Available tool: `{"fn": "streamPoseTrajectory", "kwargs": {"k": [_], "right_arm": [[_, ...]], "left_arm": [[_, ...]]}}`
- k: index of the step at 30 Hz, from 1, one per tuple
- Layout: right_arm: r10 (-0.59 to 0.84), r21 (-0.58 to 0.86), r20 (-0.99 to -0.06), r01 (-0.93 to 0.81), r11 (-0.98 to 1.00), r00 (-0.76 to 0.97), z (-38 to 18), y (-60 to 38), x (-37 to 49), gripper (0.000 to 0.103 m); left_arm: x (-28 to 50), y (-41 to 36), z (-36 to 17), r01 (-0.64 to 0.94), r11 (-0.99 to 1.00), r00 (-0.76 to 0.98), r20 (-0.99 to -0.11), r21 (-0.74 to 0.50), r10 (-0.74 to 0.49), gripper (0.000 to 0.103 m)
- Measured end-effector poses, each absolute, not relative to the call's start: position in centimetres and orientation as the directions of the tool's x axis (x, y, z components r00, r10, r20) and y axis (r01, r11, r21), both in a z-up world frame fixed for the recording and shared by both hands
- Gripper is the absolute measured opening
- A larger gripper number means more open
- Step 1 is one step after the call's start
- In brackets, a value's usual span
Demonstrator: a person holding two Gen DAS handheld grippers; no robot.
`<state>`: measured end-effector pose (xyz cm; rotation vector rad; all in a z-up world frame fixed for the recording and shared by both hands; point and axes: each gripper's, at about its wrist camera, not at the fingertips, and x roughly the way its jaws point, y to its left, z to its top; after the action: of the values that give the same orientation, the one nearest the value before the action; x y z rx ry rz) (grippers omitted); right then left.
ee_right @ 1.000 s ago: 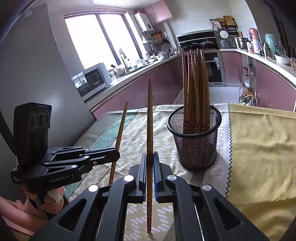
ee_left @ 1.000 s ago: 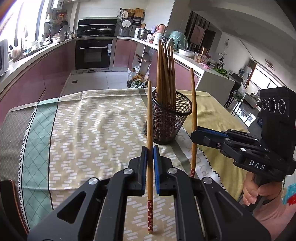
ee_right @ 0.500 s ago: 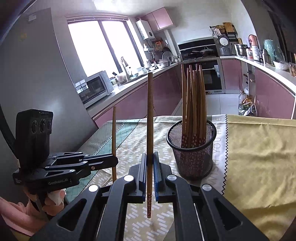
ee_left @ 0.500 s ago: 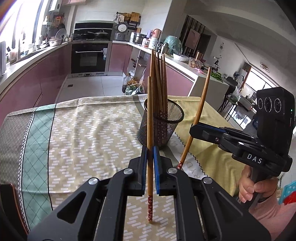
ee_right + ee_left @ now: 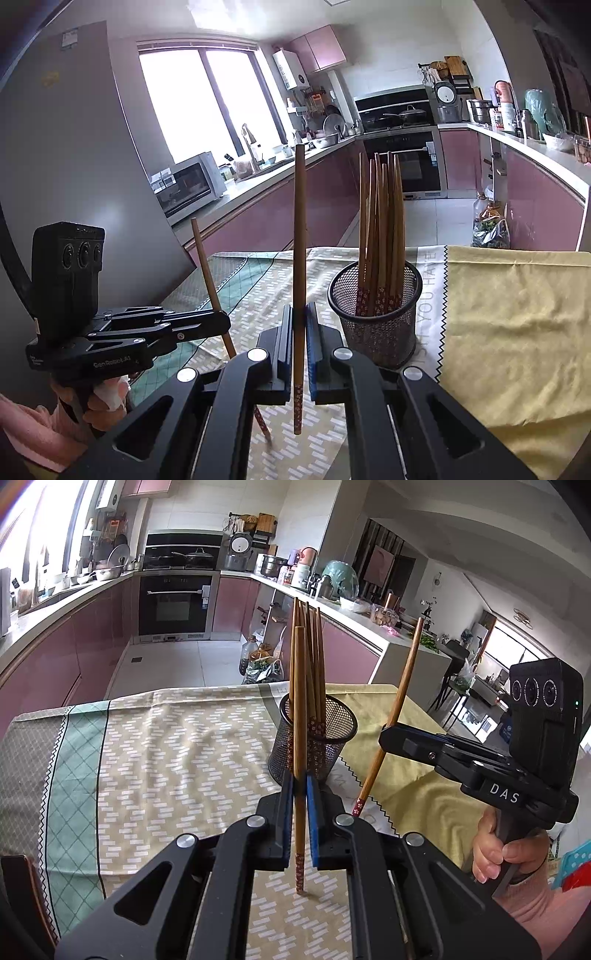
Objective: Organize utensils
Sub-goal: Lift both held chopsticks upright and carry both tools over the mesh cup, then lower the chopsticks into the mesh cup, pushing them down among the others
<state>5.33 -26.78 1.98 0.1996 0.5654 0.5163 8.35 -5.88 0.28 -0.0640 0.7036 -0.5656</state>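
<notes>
My left gripper (image 5: 300, 794) is shut on a wooden chopstick (image 5: 300, 709) held upright, its patterned tip above the tablecloth. My right gripper (image 5: 300, 325) is shut on another upright chopstick (image 5: 298, 229). Each gripper shows in the other's view: the right one (image 5: 388, 734) with its chopstick (image 5: 402, 686) tilted, the left one (image 5: 221, 321) with its chopstick (image 5: 207, 266) tilted. A black mesh holder (image 5: 314, 738) with several chopsticks stands on the table just beyond both grippers; it also shows in the right wrist view (image 5: 375, 306).
The table carries a patterned cloth (image 5: 166, 746) with a green band at the left and a yellow cloth (image 5: 517, 314) at the right. A chair back (image 5: 18, 878) sits at the near left edge. Kitchen counters and an oven lie beyond.
Both grippers have risen and drawn back a little with their chopsticks. The holder now looks farther and lower. The right chopstick has tilted as seen from the left.
</notes>
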Motion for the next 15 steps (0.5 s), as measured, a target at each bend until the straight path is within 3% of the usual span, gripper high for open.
{"fn": "streamPoseTrajectory", "kwargs": {"k": [15], "right_arm": [[0.506,0.304,-0.443,-0.407,0.861,0.74,2.74,-27.24,5.23,0.006]], "left_arm": [[8.72,-6.24,1.01,0.473,0.85,0.635,-0.579,-0.232,-0.512,0.008]]}}
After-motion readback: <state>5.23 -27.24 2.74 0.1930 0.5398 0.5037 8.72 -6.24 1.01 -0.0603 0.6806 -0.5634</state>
